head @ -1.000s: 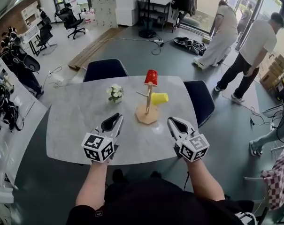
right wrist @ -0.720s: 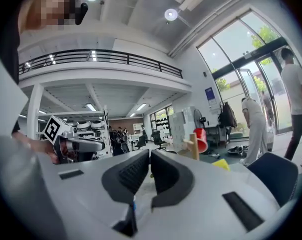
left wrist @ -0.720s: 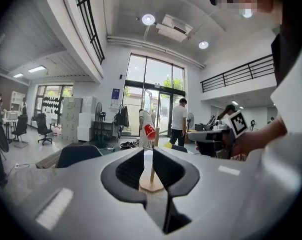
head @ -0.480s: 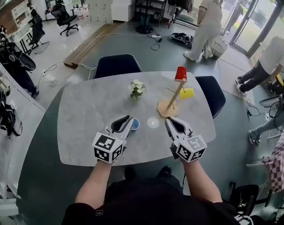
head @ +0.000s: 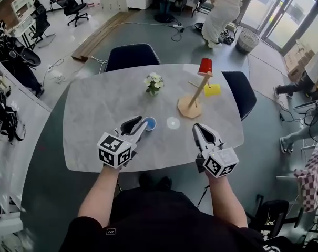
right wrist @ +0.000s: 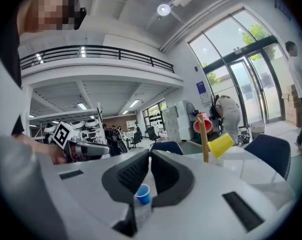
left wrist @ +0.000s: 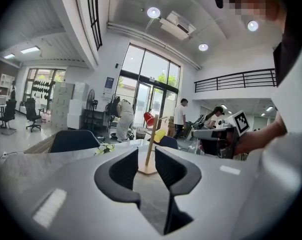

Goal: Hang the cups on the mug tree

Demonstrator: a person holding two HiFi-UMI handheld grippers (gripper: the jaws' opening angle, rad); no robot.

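Cups sit in two places in the head view: a red plastic cup (head: 205,66) is upturned on the top of the wooden mug tree (head: 192,102) and a yellow plastic cup (head: 212,90) hangs on a side peg at its right, both right of centre on the grey marble-look table (head: 90,114). A small blue cup (head: 150,123) and a pale round cup (head: 173,123) stand on the tabletop near mid-frame. A little pot of white flowers (head: 154,83) stands left of the tree. The left hand-held gripper (head: 136,124) lies low at centre-left with its tips just beside the blue cup. The right hand-held gripper (head: 199,129) is at centre-right, apart from every cup. In the left gripper view, the left hand-held gripper (left wrist: 147,156) has its jaws a little spread, having just been opening, with nothing between them. The tree's stem (left wrist: 151,139) shows far off through the gap, with the red cup (left wrist: 149,119) and yellow cup (left wrist: 160,135) above it. In the right gripper view, the right hand-held gripper (right wrist: 150,159) has its jaws pressed together on nothing. The blue cup (right wrist: 142,194) shows below them in the lower centre, on the table farther off. The mug tree (right wrist: 204,139) with its red cup (right wrist: 203,124) and yellow cup (right wrist: 220,145) stands to the right.
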